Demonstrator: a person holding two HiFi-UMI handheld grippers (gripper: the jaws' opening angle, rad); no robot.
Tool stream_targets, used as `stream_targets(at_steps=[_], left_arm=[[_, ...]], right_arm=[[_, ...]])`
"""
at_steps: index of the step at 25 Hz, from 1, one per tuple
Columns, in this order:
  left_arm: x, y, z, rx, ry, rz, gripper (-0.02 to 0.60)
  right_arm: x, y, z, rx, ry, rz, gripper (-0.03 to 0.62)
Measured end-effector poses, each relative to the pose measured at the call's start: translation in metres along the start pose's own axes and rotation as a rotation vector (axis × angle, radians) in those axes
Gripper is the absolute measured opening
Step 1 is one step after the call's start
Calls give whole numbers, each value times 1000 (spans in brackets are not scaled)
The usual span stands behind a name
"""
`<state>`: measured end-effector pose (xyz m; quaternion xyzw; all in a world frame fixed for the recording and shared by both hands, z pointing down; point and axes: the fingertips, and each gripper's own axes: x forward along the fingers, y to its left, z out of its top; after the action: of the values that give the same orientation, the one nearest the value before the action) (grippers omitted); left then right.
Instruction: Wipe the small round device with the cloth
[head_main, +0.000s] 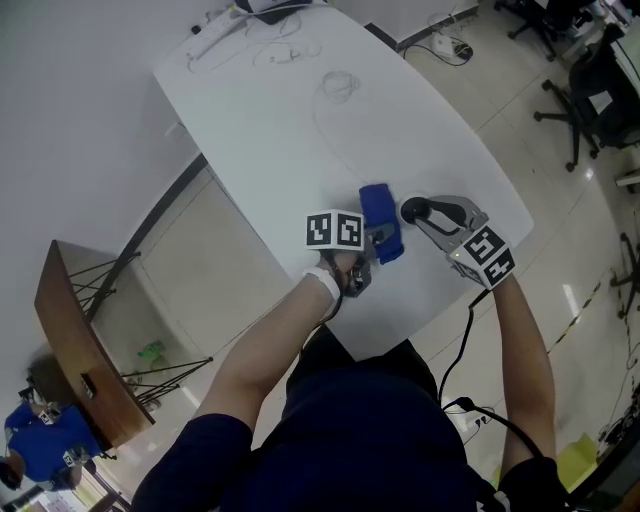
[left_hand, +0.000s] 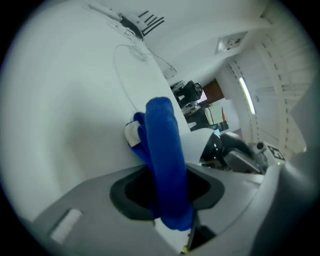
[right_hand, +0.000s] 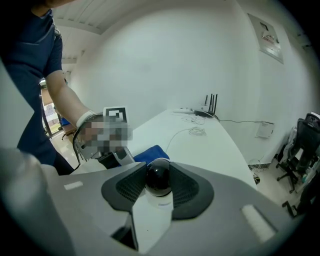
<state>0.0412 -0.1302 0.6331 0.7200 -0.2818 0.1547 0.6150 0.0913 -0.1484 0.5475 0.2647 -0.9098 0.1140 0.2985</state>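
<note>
The left gripper (left_hand: 168, 192) clamps the blue cloth (left_hand: 162, 145), the right gripper (right_hand: 159, 192) pinches the small round device (right_hand: 158, 178); hard wiping may push its smooth dome out

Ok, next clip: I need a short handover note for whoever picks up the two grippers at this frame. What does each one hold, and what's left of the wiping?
Left gripper: shut on the blue cloth, which stands folded up out of the jaws.
Right gripper: shut on the small round device, with its black dome between the jaws.
Place: both are over the near end of the white table. In the head view the cloth is just left of the device, not touching it.
Done: both things are gripped. No wiping contact shows.
Left: bring the cloth onto the dome and wipe it.
</note>
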Motion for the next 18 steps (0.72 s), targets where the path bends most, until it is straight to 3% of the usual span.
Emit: stream_targets(at_steps=[2,5,7,11,13,15,18], left_arm=[[-6,-12,-3,33,-47,14,158],[-21,-45,-12,157,-124,10,157],[-35,-65,-13,297,-176,19,156],[-47,-94,-19,682,-230,73,158],[-39,-89,-22,806,-233,114,158],[-31,-75,-21,774,-245,143,158],[-20,-50,-22,465,-260,135,158]], right_arm=[[0,0,-1,9,-1,-3,144],[-1,0,-1,19,5,0,144],[-1,0,0,23,10,9,144],[-2,-1,0,28,18,23,136],[-2,-2,0,29,16,24,126],[-2,-3,1,31,10,25,126],[-2,-2,3,41,-2,27,124]])
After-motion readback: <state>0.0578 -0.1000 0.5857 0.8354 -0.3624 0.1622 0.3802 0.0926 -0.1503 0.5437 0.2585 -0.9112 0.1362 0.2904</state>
